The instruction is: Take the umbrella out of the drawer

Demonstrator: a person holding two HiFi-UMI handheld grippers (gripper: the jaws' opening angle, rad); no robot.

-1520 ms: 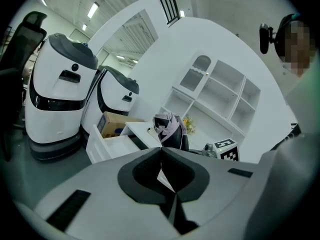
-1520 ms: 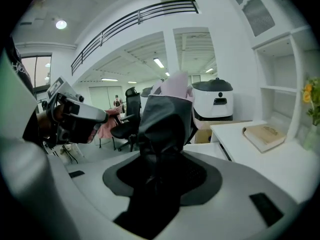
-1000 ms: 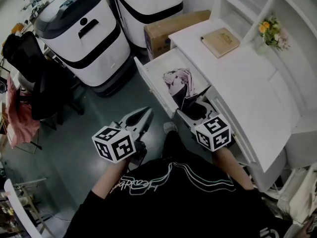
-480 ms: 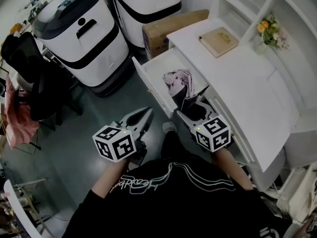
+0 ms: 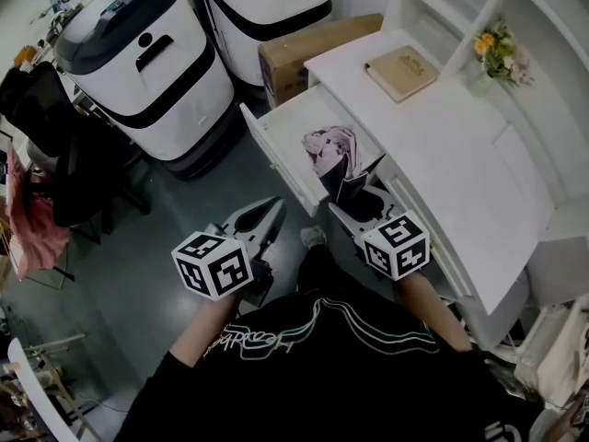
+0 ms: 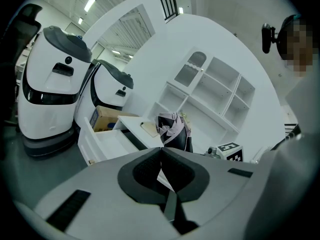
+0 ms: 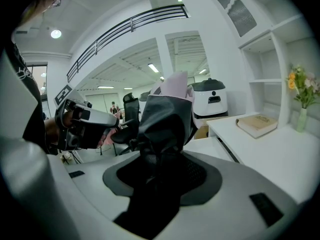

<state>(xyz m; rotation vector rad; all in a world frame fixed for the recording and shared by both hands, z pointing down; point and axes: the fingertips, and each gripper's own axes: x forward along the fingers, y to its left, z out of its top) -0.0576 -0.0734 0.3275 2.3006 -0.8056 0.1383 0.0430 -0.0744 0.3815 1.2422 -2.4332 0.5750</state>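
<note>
A folded black and pink umbrella (image 5: 333, 155) stands upright above the open white drawer (image 5: 285, 122) of the desk. My right gripper (image 5: 361, 194) is shut on its lower black part; in the right gripper view the umbrella (image 7: 167, 111) fills the space between the jaws of that gripper (image 7: 160, 156). My left gripper (image 5: 272, 214) hangs over the grey floor to the left of the drawer's front, shut with nothing in it. In the left gripper view the tips of the left gripper (image 6: 161, 149) meet, and the umbrella (image 6: 173, 130) shows beyond them.
Two white and black machines (image 5: 138, 58) stand beyond the drawer, with a cardboard box (image 5: 308, 49) beside the white desk (image 5: 460, 173). On the desk lie a book (image 5: 400, 67) and a vase of flowers (image 5: 497, 53). A chair with dark clothes (image 5: 55, 155) stands at the left.
The head view has shifted slightly. Both grippers and the umbrella keep their places.
</note>
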